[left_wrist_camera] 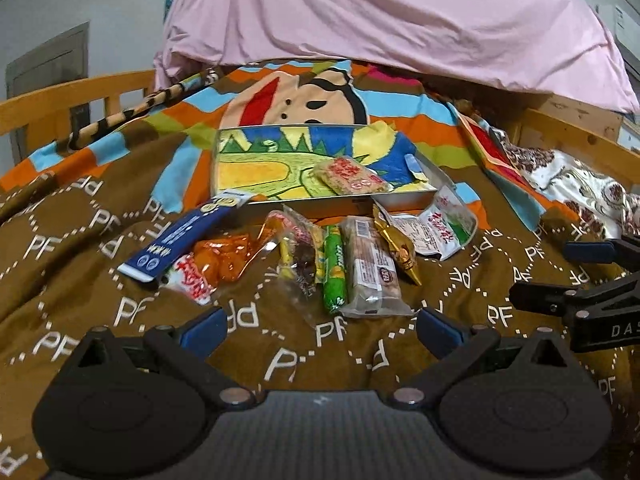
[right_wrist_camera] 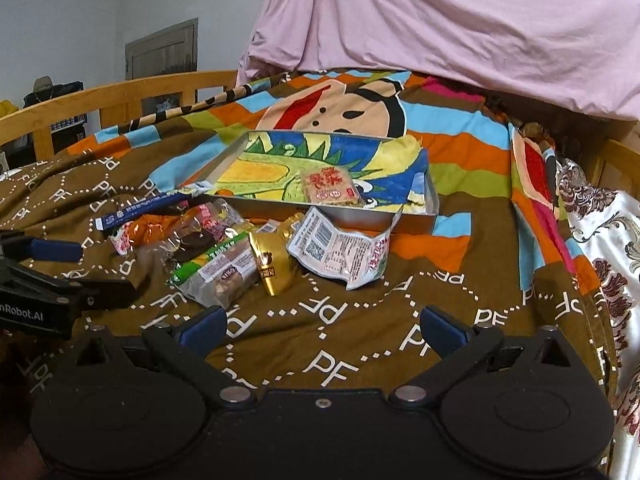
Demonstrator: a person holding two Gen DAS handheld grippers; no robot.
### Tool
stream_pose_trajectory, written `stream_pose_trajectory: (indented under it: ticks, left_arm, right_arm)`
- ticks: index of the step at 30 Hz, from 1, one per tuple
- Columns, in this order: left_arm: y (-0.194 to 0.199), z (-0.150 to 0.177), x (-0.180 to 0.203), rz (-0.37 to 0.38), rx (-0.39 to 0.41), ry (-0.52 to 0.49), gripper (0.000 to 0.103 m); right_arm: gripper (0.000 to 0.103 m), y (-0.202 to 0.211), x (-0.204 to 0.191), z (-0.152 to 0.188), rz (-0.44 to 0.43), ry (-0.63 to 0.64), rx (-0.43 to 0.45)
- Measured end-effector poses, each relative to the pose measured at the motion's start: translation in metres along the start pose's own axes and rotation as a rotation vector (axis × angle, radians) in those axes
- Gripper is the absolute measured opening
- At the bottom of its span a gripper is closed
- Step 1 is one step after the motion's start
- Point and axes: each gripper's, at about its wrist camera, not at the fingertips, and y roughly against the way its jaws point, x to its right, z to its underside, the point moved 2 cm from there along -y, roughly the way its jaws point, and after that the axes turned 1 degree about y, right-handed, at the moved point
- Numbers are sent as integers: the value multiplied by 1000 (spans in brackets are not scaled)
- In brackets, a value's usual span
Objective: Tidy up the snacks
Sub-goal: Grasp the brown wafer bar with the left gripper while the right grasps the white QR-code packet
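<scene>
Both grippers, left (left_wrist_camera: pixel 320 326) and right (right_wrist_camera: pixel 322 326), released, empty. Gold packet (right_wrist_camera: pixel 272 266) ahead-left of right gripper; pinch mid-body, lift into tin tray (right_wrist_camera: pixel 420 222).

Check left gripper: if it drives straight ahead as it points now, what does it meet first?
Most likely the clear-wrapped brown snack bar, with the green stick pack right beside it. The left gripper is open and empty; only brown blanket lies before them. Depth is uncertain.

home bedroom: wooden bed frame (right_wrist_camera: pixel 120 96), patterned quilt (right_wrist_camera: pixel 360 320), pink sheet (right_wrist_camera: pixel 460 20) draped behind, plain wall with door (right_wrist_camera: pixel 164 48).
</scene>
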Motion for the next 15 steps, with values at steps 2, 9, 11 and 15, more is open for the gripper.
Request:
stream_pose_trajectory:
  ticks: [2,9,11,15]
  left_arm:
    - [-3,-3,2,22,-4,-27,103]
    - [-23,-19,17,99,-13,-132,103]
    - [-30,-22,21,113,-19,-165,103]
    - [-46,-27,28,147,-55,-218,103]
  right_arm:
    - [102,-4,1,1,2,1,-8]
    - [102,-16,9,-3,20,26,-2]
    - [102,-22,14,-6,6,40,4]
    - [102,-36,24,-10,32,85,1]
